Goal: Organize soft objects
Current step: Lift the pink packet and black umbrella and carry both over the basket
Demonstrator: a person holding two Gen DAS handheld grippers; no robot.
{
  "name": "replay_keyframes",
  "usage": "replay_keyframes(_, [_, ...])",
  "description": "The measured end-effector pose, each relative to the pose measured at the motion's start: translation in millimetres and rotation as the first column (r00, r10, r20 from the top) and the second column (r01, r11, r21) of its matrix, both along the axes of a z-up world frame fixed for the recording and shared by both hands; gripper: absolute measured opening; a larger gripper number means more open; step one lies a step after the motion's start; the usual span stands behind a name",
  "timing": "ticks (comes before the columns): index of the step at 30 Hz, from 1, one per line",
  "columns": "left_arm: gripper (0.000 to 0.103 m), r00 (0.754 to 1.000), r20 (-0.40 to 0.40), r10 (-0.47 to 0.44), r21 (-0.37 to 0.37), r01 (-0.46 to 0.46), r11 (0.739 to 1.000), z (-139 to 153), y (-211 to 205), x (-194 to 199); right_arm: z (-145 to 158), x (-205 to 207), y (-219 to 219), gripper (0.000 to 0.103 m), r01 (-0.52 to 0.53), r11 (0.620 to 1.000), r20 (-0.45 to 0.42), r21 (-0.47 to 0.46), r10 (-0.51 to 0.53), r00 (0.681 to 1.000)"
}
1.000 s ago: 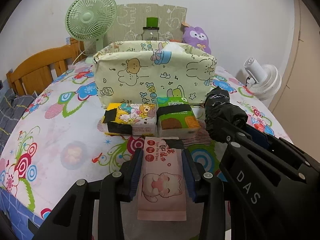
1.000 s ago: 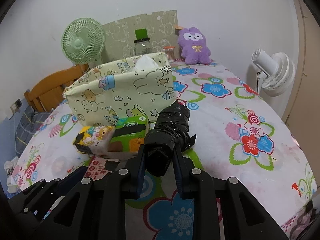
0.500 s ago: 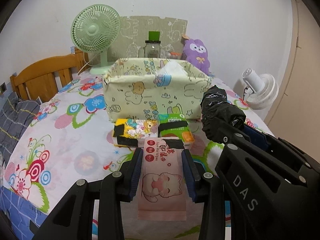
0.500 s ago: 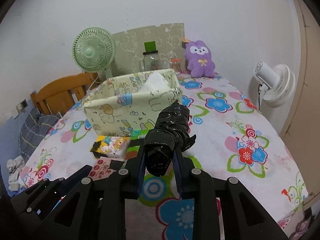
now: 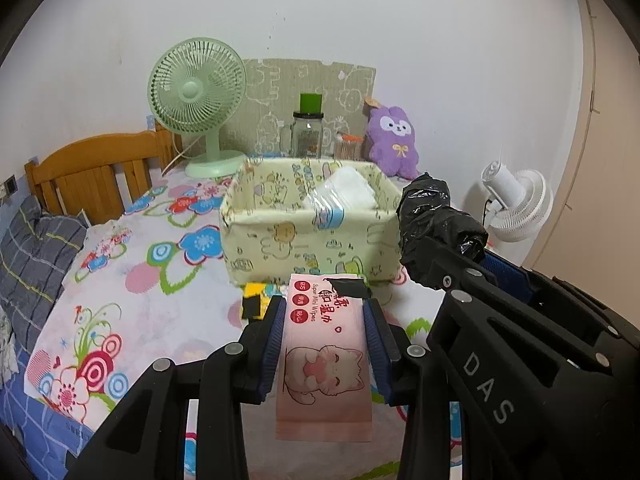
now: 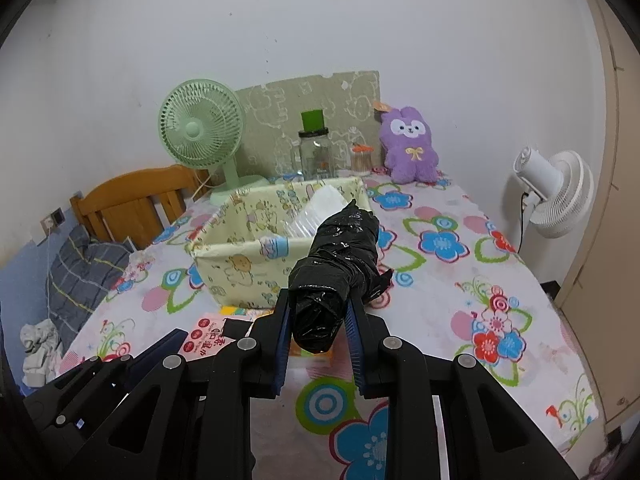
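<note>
Wipes [image 5: 325, 354] clamped in left gripper [image 5: 325, 340], black roll [image 6: 336, 268] clamped in right gripper [image 6: 318, 338], both near the bin [image 5: 280, 244].

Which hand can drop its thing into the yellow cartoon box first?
Probably the right gripper. Its black bundle already reaches over the fabric box's near rim, while the left gripper's pink wipes pack sits short of it.

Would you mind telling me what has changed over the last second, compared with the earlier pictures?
Both tongs have risen, lifting the pink wipes pack in the left tongs and the black wrapped bundle in the right tongs above the tablecloth; the fabric bin now shows its open top. Neither grip changed, and the bin, fans and plush stayed put.
</note>
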State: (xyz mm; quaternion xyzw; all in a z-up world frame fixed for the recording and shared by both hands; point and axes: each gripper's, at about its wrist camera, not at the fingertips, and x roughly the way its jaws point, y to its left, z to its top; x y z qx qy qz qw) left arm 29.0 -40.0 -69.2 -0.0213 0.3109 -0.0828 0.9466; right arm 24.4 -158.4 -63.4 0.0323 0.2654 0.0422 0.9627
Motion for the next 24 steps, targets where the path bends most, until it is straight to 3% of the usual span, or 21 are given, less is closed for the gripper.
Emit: replay_keyframes(24, [0.04, 0.999, 0.032, 0.0, 0.017, 0.0, 1.0, 39.8, 5.1, 26.6, 41.3, 25.7, 10.9, 0.029, -0.016, 1.0, 0.019, 0.003, 0.016, 1.0])
